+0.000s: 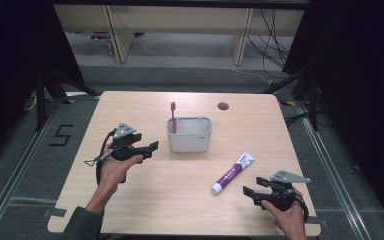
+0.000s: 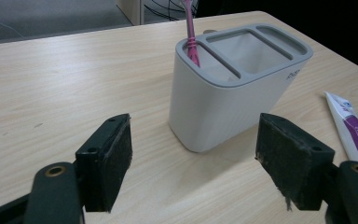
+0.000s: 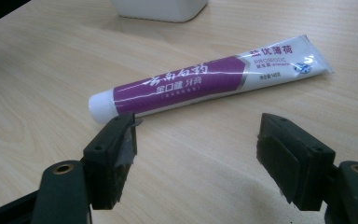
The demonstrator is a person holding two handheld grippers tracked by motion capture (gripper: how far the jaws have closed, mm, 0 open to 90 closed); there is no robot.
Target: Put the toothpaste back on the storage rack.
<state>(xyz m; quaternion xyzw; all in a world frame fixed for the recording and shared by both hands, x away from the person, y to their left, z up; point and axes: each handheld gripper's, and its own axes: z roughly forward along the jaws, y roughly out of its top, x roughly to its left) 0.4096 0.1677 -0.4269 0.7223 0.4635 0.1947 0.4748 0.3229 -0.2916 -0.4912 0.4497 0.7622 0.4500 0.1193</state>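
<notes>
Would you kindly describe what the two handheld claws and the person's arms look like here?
Both claws are black. The left claw and right claw each carry a grey three-cornered plate on top and trail a black cable. In the gripper views, each jaw is a blocky black piece faced with a dark, worn pad, with a brass-coloured ringed hole in the arm below it. The left forearm wears a dark greenish sleeve.

The toothpaste tube (image 3: 209,79) reads "PROBIOTIC" beside Chinese characters; the floor (image 1: 10,150) bears a "5" (image 1: 61,135)
</notes>
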